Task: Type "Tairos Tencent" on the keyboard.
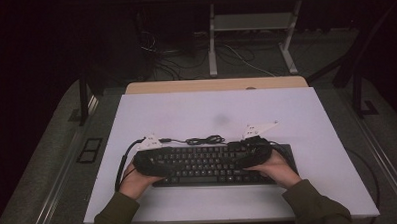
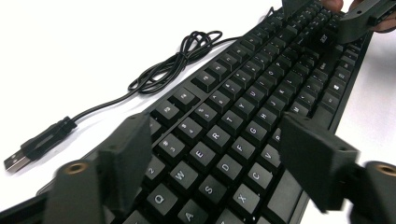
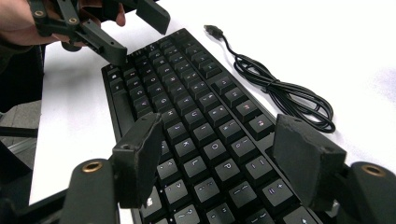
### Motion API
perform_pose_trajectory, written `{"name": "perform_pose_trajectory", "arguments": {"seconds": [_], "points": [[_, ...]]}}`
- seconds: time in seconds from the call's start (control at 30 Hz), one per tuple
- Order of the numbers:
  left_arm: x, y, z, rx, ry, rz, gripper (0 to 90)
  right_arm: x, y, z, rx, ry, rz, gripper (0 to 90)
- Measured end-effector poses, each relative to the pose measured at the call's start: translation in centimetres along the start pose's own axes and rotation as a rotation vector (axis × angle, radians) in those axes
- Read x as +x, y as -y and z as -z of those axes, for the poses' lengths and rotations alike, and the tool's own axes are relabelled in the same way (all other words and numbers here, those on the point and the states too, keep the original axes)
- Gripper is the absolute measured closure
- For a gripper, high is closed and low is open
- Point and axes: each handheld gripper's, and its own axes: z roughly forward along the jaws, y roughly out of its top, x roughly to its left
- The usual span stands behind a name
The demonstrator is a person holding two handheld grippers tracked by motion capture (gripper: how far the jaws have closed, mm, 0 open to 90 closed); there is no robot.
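keyboard (image 1: 208, 164) between open left (image 2: 215, 154) and right fingers (image 3: 215, 158).

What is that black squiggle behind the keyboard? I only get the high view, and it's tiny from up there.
Observer: It is the cable of the keyboard, loosely coiled on the white table. Its USB plug lies free, plugged into nothing.
Operator: Are those claws squeezing the keyboard?
Observer: No. The left gripper has its jaws apart, over the letter keys around Q, W and A.
Operator: And the other one?
Observer: The right gripper is open too, over the keys around P and L.
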Motion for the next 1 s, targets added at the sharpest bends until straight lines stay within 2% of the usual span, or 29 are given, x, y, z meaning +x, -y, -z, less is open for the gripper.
{"name": "perform_pose_trajectory", "arguments": {"seconds": [0.13, 0.37, 0.57, 1.0], "points": [[0.1, 0.2, 0.5, -0.008, 0.005, 0.0, 40.2, 0.0, 0.0, -0.1, 0.005, 0.001, -0.004, 32.3], [0.3, 0.6, 1.2, -0.007, 0.017, 0.005, 66.3, 0.0, 0.0, -0.1, 0.005, 0.001, -0.003, 32.3], [0.5, 0.9, 1.2, 0.015, 0.03, 0.011, 87.5, 0.0, 0.0, 0.0, 0.003, 0.001, -0.001, 32.3], [0.5, 1.4, -0.2, 0.072, 0.039, -0.01, 89.0, 0.0, 0.0, -0.1, 0.004, 0.003, 0.001, 32.3]]}}
